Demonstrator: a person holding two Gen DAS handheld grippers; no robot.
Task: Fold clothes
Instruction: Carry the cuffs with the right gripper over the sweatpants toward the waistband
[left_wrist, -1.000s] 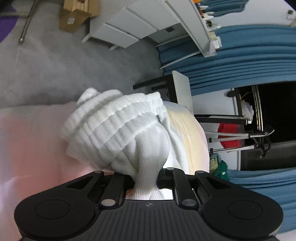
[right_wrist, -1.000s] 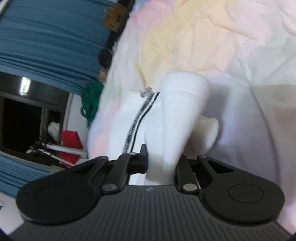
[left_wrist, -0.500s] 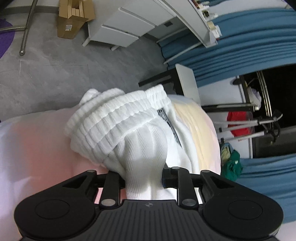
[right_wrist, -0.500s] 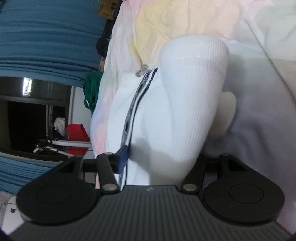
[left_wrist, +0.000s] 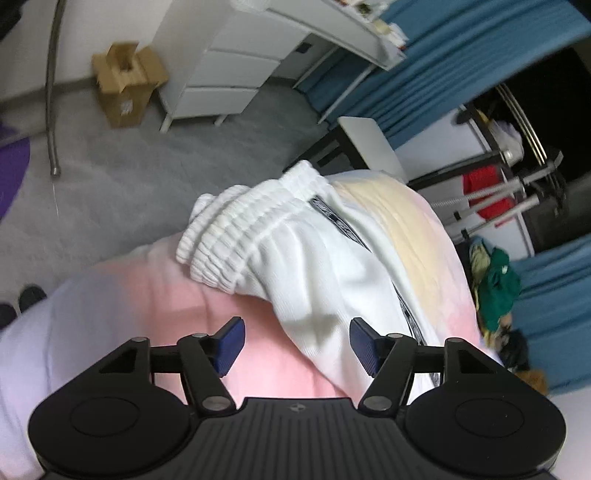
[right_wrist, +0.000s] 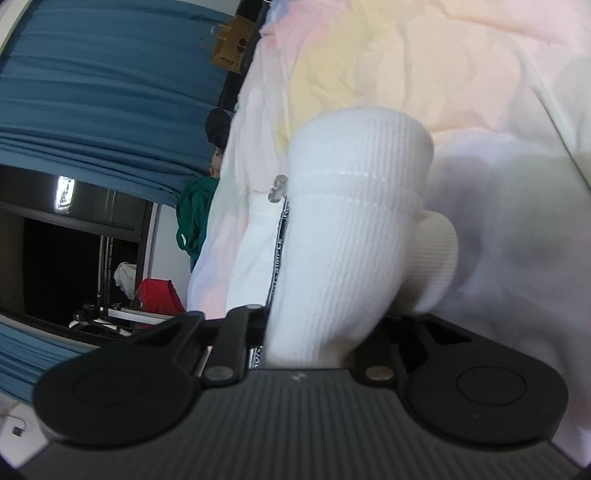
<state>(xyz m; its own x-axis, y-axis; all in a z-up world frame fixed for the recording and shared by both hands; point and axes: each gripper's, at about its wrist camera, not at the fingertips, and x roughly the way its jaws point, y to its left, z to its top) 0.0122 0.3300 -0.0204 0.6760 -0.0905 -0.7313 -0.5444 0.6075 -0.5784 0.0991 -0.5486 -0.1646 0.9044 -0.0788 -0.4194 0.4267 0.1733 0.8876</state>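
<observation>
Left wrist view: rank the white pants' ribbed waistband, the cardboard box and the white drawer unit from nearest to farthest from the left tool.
1. Ribbed waistband: just ahead of the open left tool, on the bed.
2. Cardboard box: on the floor, upper left.
3. White drawer unit: beside the box, about as far away; too close to call.

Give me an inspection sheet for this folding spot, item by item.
Surface: pastel bedsheet, pink and yellow.
Job's things: white pants on the sheet, ribbed waistband bunched, black side stripe.
Clutter: nothing seen on the sheet.
Grippers: left tongs open, fabric between the pads; right tongs shut on a ribbed cuff of the pants.
Cables: nothing seen.
Surroundings: cardboard box, white drawers, blue curtains, green garment.
</observation>
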